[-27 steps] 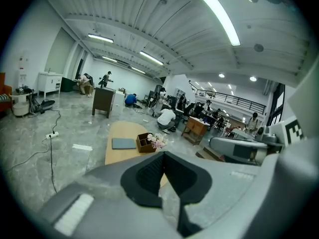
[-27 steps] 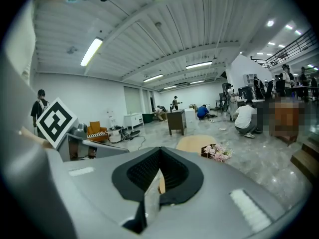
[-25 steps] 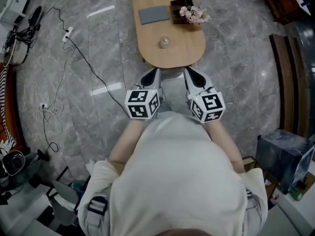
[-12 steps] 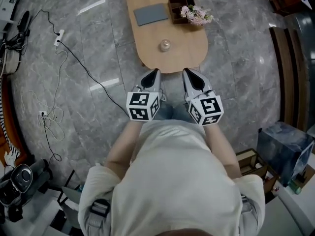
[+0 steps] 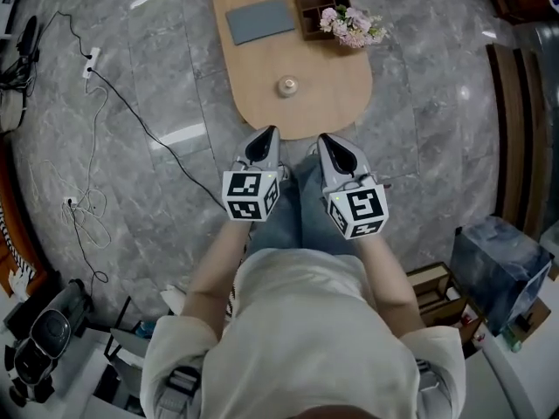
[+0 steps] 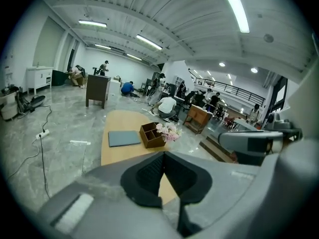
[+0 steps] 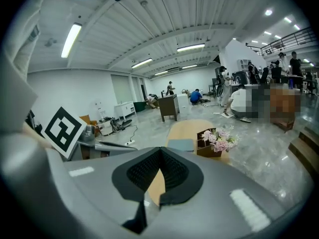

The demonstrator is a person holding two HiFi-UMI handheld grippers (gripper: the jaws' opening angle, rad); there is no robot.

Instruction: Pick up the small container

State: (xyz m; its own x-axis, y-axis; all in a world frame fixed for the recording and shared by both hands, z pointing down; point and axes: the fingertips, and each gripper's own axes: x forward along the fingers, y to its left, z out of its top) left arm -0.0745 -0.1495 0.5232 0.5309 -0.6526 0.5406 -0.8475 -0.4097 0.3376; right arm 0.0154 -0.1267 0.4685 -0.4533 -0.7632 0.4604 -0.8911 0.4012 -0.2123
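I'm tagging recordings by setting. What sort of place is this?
Probably a large open workshop or lab hall: a polished grey stone floor, long ceiling strip lights, and people busy at the far end, beyond the oval wooden table.

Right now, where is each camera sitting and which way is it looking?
Head view: on the person's head, looking steeply down at the oval light-wood table; both forearms, the left gripper and right gripper show.
Left gripper view: on the left gripper, facing along its closed jaws toward the table.
Right gripper view: on the right gripper, likewise facing the table past closed jaws.
Shared: all three show the brown wooden box and pink flowers.
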